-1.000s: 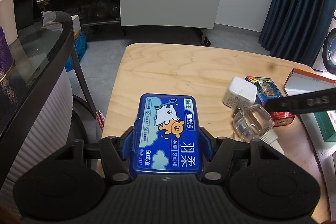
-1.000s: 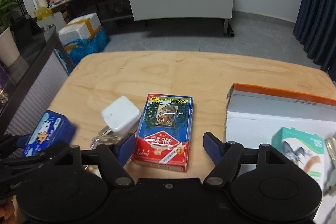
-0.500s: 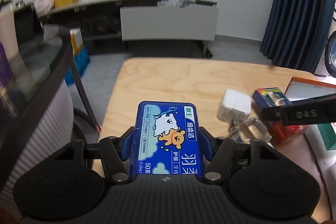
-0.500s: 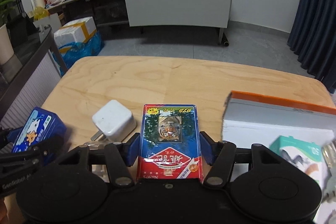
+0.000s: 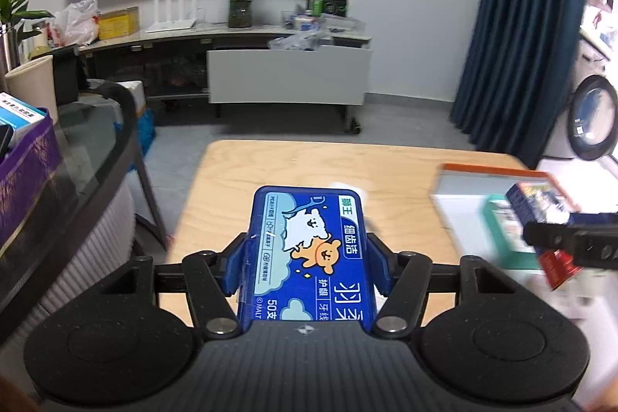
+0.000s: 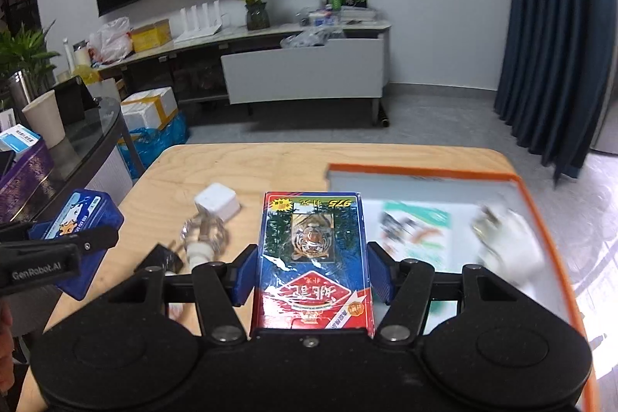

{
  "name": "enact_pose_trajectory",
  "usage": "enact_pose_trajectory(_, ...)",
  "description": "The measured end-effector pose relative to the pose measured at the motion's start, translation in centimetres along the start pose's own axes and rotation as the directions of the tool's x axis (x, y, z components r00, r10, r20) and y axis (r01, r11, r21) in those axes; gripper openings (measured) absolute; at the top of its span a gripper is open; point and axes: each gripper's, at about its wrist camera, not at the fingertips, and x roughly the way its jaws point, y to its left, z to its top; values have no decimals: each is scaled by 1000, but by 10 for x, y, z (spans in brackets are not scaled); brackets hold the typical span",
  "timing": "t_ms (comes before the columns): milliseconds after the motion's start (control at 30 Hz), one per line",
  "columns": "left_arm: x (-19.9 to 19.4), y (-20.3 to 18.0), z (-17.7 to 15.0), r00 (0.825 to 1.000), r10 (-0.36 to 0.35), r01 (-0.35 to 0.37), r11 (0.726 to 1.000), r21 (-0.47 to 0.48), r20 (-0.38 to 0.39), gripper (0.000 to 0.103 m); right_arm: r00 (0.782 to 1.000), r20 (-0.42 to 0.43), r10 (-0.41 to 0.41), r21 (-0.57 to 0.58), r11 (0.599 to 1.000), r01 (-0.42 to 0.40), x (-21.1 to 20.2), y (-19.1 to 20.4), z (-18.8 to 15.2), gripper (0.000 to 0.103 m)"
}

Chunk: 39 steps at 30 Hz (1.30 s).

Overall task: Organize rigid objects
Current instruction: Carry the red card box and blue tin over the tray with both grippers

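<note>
Above the surface (image 6: 239, 168), our right gripper (image 6: 312, 271) clamps the playing-card box (image 6: 313, 257), our left gripper (image 5: 305, 261) the floss-pick box (image 5: 309, 253). We should lower the cards flat into the orange-rimmed box (image 6: 425, 170), clear of its contents.

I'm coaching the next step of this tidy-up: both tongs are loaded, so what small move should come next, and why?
Probably carry the right tongs rightward over the orange-rimmed white tray and lower. They are shut on the red-and-blue tiger card box, held above the wooden table, and the tray already holds sorted items. The left tongs, gripping the blue cartoon floss-pick case, can follow.
</note>
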Motion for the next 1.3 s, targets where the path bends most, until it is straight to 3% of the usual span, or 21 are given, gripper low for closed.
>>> enact_pose_trajectory(300,-34,-88,-20,989,-150,150,989,5,-8,63,996,45,-81,90,993,77,-71,-59,-41,71)
enact_pose_trajectory(500,-33,-135,-28,980,-197,196,976,90,-3,63,985,71,-155,109,983,147,-96,-98,-59,71)
enact_pose_trajectory(700,-22,-155,-32,979,-204,205,974,99,-14,63,975,90,-201,127,974,189,-102,-114,-68,71)
enact_pose_trajectory(1300,-26,-170,-48,981,-189,192,979,68,-47,63,983,66,-173,156,974,161,-99,-126,-81,71)
